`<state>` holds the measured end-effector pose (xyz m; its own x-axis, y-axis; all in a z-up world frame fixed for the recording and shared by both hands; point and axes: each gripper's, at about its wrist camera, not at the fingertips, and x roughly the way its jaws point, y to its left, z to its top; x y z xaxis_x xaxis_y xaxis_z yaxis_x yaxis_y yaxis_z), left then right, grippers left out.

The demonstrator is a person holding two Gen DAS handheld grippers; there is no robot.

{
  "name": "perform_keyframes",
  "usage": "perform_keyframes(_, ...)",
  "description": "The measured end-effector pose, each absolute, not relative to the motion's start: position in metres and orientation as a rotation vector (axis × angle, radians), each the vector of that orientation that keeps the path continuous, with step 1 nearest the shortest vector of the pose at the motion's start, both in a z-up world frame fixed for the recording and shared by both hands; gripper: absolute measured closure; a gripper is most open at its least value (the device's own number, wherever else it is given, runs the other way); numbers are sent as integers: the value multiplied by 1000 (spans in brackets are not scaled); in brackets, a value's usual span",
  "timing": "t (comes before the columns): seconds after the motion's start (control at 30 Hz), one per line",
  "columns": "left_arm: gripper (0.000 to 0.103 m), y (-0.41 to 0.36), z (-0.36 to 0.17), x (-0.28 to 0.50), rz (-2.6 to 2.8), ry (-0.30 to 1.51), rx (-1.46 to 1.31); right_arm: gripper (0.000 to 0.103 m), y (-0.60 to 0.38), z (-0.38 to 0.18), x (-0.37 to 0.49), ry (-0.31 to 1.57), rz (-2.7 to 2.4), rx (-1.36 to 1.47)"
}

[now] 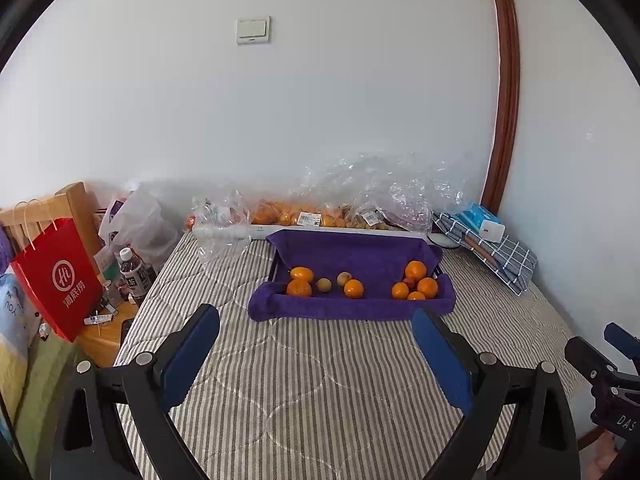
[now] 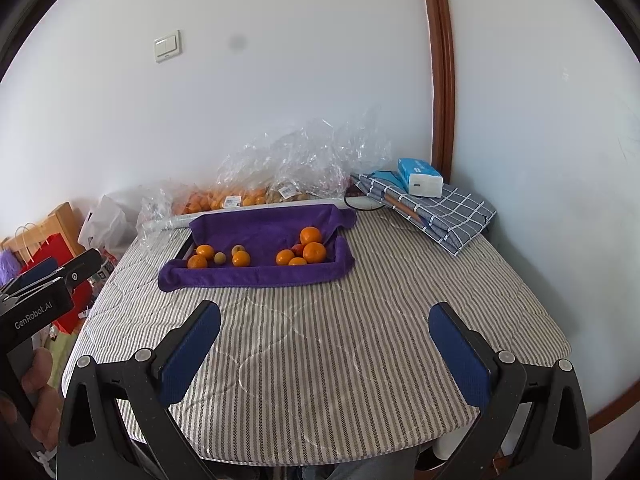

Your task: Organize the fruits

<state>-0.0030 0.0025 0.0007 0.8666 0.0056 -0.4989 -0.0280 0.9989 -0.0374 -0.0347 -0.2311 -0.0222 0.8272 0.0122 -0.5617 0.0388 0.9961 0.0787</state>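
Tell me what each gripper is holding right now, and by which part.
Nothing is held. The left gripper and right gripper both have their jaws spread wide over the striped cloth, short of the fruit on the purple towel.

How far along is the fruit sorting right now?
Partly sorted, it seems: a cluster of oranges sits at the right end of the purple towel. Nothing is in hand; the left tongs and right tongs hang open over the striped cover. Left: the mixed fruits at the towel's left end.
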Motion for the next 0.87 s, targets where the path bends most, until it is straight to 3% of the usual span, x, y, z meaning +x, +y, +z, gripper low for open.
perform_keyframes(0.87, 5, 5, 5, -2, 17, 513, -37, 1, -228, -21, -35, 593, -3, 96)
